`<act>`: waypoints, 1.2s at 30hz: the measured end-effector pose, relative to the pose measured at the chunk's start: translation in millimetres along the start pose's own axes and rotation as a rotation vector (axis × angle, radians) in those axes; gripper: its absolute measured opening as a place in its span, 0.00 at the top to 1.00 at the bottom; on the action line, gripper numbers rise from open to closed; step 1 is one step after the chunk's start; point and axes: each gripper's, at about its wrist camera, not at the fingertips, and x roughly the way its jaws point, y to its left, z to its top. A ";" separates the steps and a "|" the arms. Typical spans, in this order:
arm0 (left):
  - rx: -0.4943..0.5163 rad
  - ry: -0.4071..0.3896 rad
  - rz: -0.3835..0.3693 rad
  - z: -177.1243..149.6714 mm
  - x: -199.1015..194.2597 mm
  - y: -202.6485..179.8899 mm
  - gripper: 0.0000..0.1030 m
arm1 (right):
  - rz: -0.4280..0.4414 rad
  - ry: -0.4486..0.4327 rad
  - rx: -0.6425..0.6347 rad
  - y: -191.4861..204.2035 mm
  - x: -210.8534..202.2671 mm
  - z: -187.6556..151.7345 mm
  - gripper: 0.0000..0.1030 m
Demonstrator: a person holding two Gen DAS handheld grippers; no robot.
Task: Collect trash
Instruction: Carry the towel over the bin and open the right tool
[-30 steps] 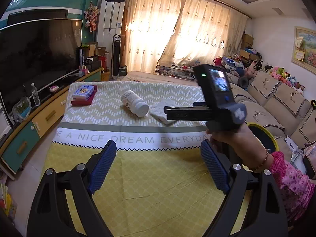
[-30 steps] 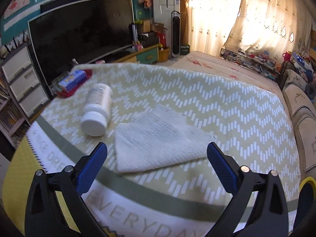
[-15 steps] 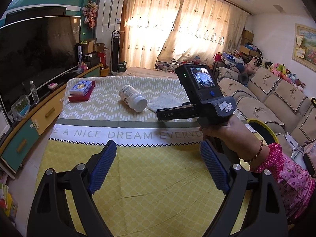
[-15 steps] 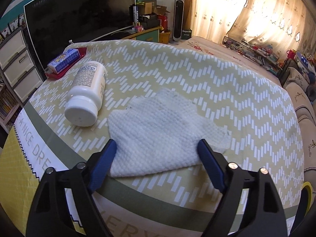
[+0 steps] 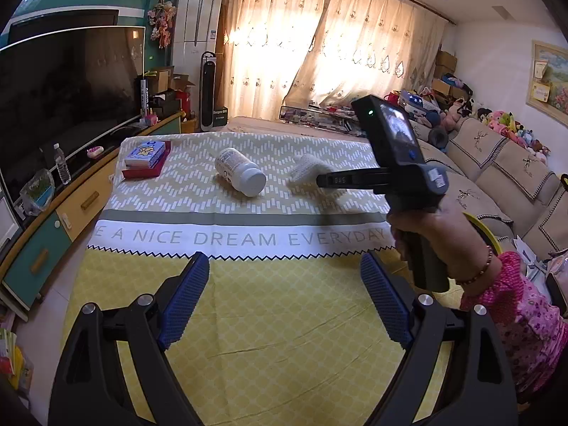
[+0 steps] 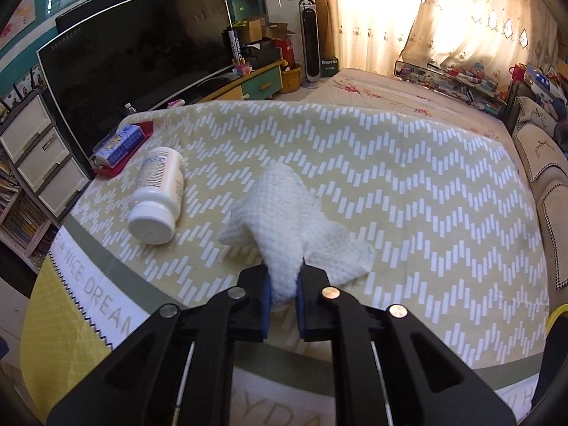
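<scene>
A bench under a yellow and zigzag-patterned cloth fills both views. At its far left corner a blue box lies on a red tray. A white pill bottle lies on its side near the middle, lid toward the camera. Just right of it, the white paper towel is bunched and pinched between the closed blue pads of the right tool. The left tool hovers over the near yellow part, pads spread wide with nothing between them.
</scene>
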 end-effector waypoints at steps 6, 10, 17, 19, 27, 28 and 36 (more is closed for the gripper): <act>0.007 -0.003 -0.010 2.4 0.6 -2.4 0.17 | 0.018 -0.050 -0.009 -8.9 -49.7 -13.2 0.90; 0.009 -0.003 -0.017 2.1 2.2 -4.9 0.17 | 0.006 -0.098 0.033 -32.7 -86.0 -29.4 0.90; 0.020 0.007 -0.018 1.3 6.4 -10.5 0.17 | -0.099 -0.196 0.156 -100.8 -149.5 -75.4 0.90; 0.024 0.012 -0.017 1.1 9.2 -12.5 0.17 | -0.151 -0.214 0.212 -129.5 -165.6 -91.5 0.90; 0.041 0.027 -0.027 3.2 18.2 -26.1 0.17 | -0.348 -0.215 0.402 -231.4 -193.7 -144.5 0.88; 0.045 0.029 -0.028 3.7 19.1 -28.2 0.17 | -0.366 -0.207 0.419 -242.1 -193.5 -149.5 0.88; 0.067 0.046 -0.028 6.0 27.6 -39.2 0.16 | -0.448 -0.118 0.533 -301.3 -166.0 -179.6 0.64</act>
